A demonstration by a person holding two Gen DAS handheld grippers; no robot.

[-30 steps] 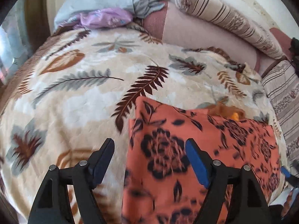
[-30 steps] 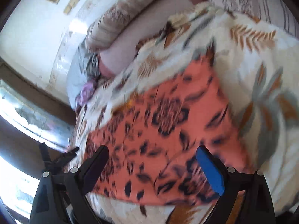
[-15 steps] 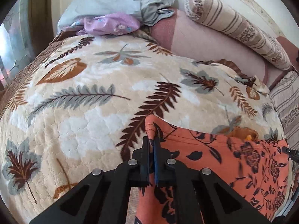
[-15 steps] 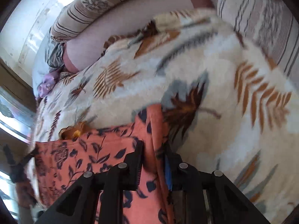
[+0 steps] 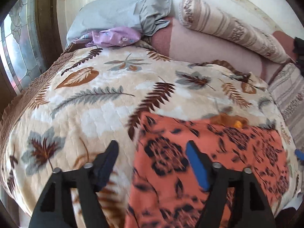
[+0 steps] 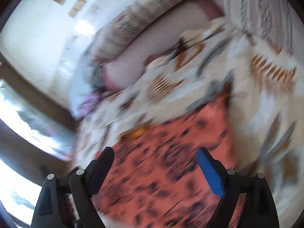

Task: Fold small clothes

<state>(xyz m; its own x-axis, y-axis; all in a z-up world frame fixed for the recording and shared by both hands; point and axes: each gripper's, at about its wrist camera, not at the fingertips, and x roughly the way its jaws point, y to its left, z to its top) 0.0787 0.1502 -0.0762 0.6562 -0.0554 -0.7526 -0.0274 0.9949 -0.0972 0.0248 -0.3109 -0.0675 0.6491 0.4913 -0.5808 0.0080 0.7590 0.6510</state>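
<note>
A bed fills both wrist views, covered by a cream quilted blanket printed with brown and grey leaves (image 5: 106, 102). Behind it, around twelve o'clock, lie a pale grey pillow (image 5: 117, 13), a crumpled lilac floral cloth (image 5: 115, 38) and a long beige striped bolster (image 5: 228, 28). The task's thing, a small orange garment with a black flower print (image 5: 199, 167), lies spread on the blanket toward five o'clock in the left view and at six o'clock in the blurred right view (image 6: 171, 171). A rumpled orange-brown bit of fabric (image 5: 229, 120) shows at its far edge. The left gripper (image 5: 152, 157) hangs above the garment's left edge; its jaws have just been opening and now stand wide, with cloth below them but nothing pinched. The right gripper (image 6: 154, 163) hangs over the garment's other side, jaws likewise just opened, wide apart and empty. This looks like a release after laying one fold. Judging from that, the next move calls for choosing fresh corners or an edge, lowering both grippers, and pinching the thin cloth without catching the blanket beneath.
</note>
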